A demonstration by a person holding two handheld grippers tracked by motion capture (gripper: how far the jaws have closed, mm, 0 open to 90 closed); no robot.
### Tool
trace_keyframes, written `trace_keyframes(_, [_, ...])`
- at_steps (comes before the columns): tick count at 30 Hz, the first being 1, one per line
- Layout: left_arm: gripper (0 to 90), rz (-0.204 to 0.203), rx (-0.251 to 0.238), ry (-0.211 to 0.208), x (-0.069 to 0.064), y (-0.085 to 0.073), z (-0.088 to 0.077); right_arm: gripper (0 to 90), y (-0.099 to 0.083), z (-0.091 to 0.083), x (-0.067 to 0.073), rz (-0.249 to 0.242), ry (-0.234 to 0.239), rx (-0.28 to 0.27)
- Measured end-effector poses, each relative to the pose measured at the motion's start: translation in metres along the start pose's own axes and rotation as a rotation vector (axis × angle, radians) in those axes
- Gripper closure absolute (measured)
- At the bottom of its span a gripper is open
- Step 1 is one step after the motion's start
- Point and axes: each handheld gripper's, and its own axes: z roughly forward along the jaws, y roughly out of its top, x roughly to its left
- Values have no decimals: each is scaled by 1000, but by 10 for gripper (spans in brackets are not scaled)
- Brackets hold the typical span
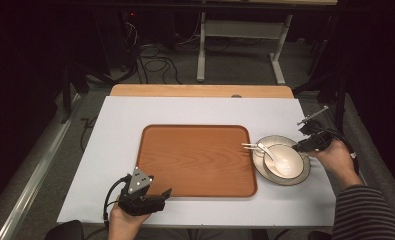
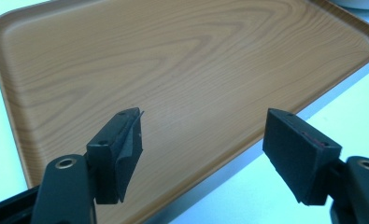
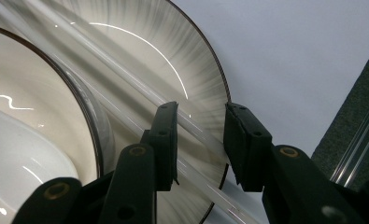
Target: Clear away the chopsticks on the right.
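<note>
Hovering over the wooden tray's (image 2: 182, 60) near edge, the left tongs (image 2: 203, 140) are gaping wide. The right tongs (image 3: 201, 140) are straddling clear chopsticks (image 3: 126, 70) lying across the plate (image 3: 196, 79), jaws parted, not yet pinching.

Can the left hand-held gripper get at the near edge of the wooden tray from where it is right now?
Probably yes. The left hand-held gripper hovers open just at the wooden tray, its near rim lying below the spread jaws with nothing between. The bowl and plate sit off to the tray's far side.
</note>
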Motion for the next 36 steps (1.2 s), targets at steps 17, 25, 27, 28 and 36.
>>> trace_keyframes(17, [289, 0, 1, 7, 0, 0, 0, 717, 1, 2, 2, -14, 4, 15])
trace_keyframes(25, [289, 1, -1, 1, 0, 0, 0, 748, 1, 1, 4, -29, 3, 28])
trace_keyframes(27, [289, 2, 0, 1, 0, 0, 0, 743, 1, 2, 4, -33, 0, 28])
trace_keyframes(28, [289, 2, 0, 0, 0, 0, 0, 740, 1, 3, 6, -38, -7, 28])
trace_keyframes(36, [289, 1, -2, 1, 0, 0, 0, 770, 1, 9, 8, -62, -10, 38])
